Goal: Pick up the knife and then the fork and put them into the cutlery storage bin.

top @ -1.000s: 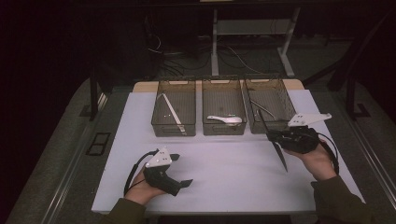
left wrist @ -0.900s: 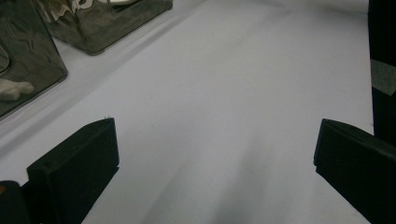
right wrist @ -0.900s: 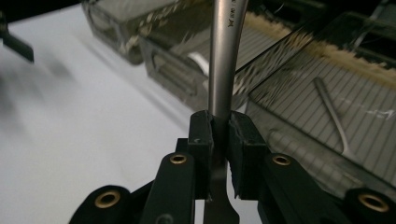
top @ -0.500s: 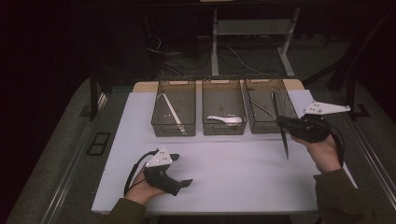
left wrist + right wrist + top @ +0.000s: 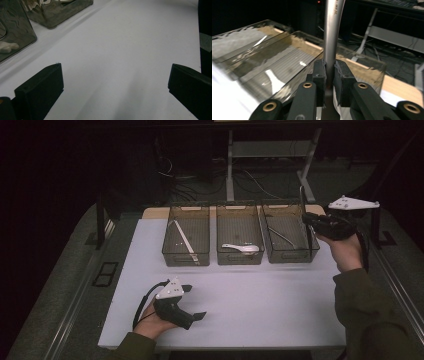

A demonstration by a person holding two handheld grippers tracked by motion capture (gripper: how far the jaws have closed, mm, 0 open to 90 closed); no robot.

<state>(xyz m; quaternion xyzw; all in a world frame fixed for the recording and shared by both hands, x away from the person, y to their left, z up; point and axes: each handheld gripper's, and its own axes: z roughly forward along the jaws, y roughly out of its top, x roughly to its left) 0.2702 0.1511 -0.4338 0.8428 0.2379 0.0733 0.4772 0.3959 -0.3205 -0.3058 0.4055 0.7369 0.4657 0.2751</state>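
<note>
Lower left of the high view, left gripper [image 5: 192, 312] rests on the white table [image 5: 260, 310], jaws spread wide, nothing between them. Upper right, right gripper [image 5: 309, 220] is clenched on a slim metal utensil handle [image 5: 331, 32], held upright over the rightmost smoky clear plastic bin [image 5: 290, 237].

High view looks down over the table [image 5: 250, 295]; both gripper views sit close, sharing the bins [image 5: 239, 240].
</note>
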